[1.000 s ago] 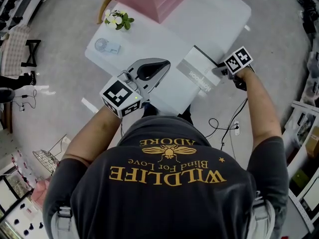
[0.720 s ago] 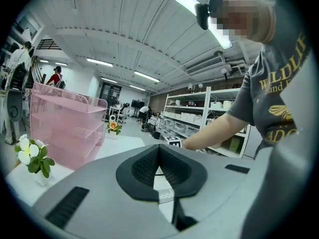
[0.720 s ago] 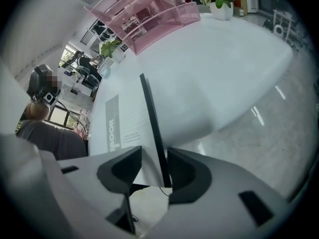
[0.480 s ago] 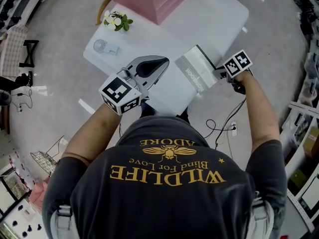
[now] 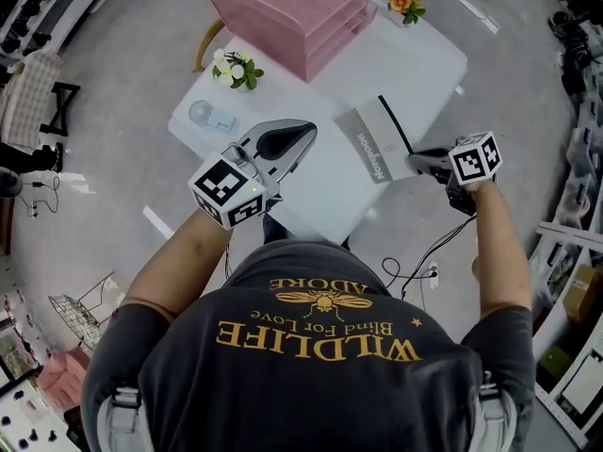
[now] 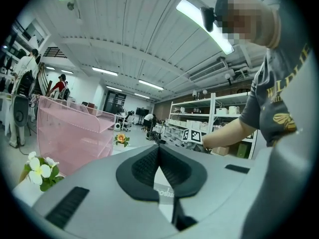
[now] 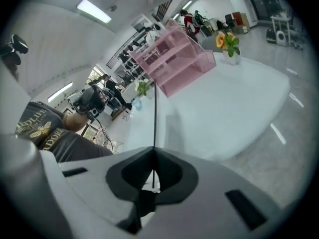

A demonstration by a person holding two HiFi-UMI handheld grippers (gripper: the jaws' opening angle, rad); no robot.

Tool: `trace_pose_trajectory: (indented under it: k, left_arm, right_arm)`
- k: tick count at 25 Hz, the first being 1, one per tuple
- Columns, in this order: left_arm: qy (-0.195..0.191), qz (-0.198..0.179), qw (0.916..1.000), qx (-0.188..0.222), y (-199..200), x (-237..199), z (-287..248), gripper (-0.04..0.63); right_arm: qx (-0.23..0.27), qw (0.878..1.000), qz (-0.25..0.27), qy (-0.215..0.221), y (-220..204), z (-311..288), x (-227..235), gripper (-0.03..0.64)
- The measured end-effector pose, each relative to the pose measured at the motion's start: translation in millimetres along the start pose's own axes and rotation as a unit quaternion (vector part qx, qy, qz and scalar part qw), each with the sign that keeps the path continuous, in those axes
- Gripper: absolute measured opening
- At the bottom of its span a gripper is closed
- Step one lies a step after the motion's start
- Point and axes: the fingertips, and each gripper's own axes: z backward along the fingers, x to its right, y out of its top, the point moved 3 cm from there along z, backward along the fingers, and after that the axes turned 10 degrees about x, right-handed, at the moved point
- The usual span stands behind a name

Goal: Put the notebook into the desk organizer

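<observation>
the right hand-held gripper (image 5: 415, 162) is clenched on the near right edge of the notebook (image 5: 372, 140). its jaws have just been closing, and the notebook's thin dark edge runs straight up from between them in the right gripper view. the grey and white notebook reaches from those jaws toward the left hand-held gripper (image 5: 308, 133) and sits between the two tools, over the near part of the white table (image 5: 419, 59). it seems lifted at the gripped side, though the head view does not make clear whether its far end touches the table. the left hand-held gripper has its jaws pressed together with nothing between them, and it hovers near the notebook's left end without touching it. the pink mesh desk organizer (image 5: 292, 12) stands well ahead of both jaw tips at the far side of the table, apart from the notebook. white flowers (image 5: 236, 68) and a small fan (image 5: 204, 116) lie ahead and to the left of the left hand-held gripper. an orange flower (image 5: 403, 3) stands far ahead of the right one, just right of the organizer.
</observation>
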Motion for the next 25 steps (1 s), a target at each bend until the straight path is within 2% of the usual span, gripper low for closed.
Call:
trace_pose_trajectory:
  k: [5,12,18,25]
  left_arm:
    - [0.020,-0.024,0.9987,0.042,45,-26,2,0.001]
    - [0.034,-0.048,0.9951,0.079,99,-53,6,0.002]
    - [0.049,-0.075,0.9913,0.096,136,-79,13,0.002]
    - [0.074,-0.090,0.9876,0.106,160,-119,29,0.002]
  right_arm:
    - [0.048,0.996,0.069,0.008,80,22,-36,0.008]
    - [0.092,0.984,0.151,0.026,189,41,-87,0.008]
    - [0.117,0.974,0.189,0.036,278,46,-108,0.009]
    - [0.103,0.972,0.210,0.032,364,19,-105,0.008]
